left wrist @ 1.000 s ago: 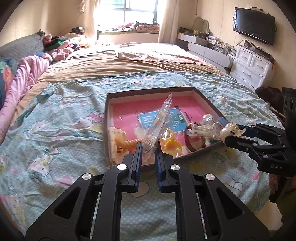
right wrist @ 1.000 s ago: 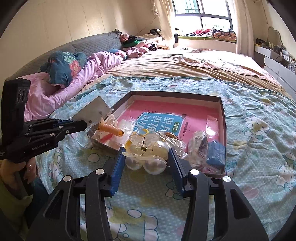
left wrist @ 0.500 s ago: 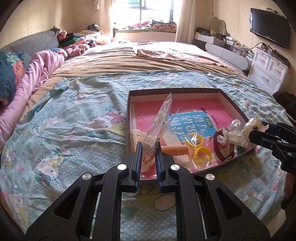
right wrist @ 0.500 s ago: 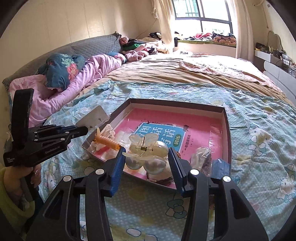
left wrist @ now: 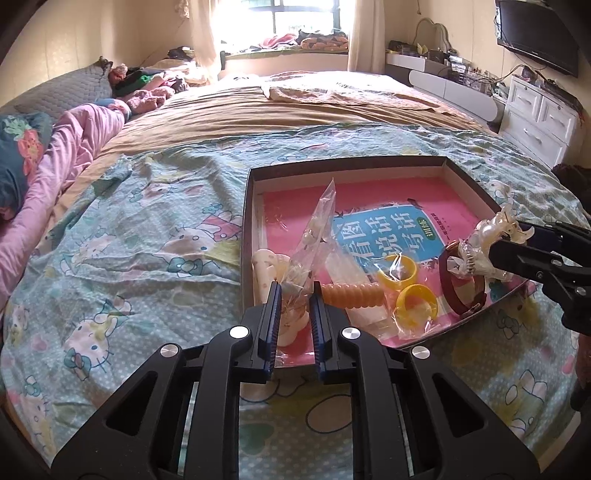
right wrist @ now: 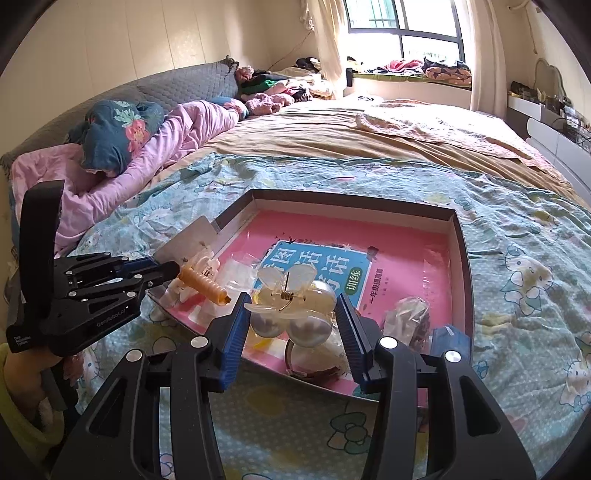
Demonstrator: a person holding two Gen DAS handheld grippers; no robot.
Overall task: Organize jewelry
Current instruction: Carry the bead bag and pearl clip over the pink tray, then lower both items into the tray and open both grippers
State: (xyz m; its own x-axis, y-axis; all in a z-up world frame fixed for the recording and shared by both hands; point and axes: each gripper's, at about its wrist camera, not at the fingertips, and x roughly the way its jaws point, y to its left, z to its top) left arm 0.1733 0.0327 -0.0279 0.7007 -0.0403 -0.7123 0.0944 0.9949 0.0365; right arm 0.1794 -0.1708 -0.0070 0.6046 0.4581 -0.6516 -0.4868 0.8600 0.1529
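A dark shallow box [left wrist: 255, 177] [right wrist: 463, 236] with a pink book inside lies on the bed. My left gripper [left wrist: 293, 295] is shut on a clear plastic bag [left wrist: 314, 236] and holds it upright over the box's near left corner; it also shows in the right wrist view [right wrist: 162, 271]. My right gripper [right wrist: 291, 314] is shut on a pearl hair claw clip [right wrist: 291, 302], above the box's near edge; the clip also shows in the left wrist view [left wrist: 484, 243]. In the box lie an orange ribbed clip [left wrist: 349, 295], two yellow rings [left wrist: 413, 280] and a dark red bangle [left wrist: 461, 291].
The box sits on a teal cartoon-print bedspread [left wrist: 129, 258]. Pink bedding and pillows [right wrist: 147, 147] lie at the head of the bed. White drawers [left wrist: 539, 118] and a wall TV [left wrist: 535, 33] stand at the right. More bagged items [right wrist: 410, 317] lie in the box's near right corner.
Both grippers have risen and drawn back a little from the box, still holding the bag and the claw clip. The left view has swung left, so the box sits further right.
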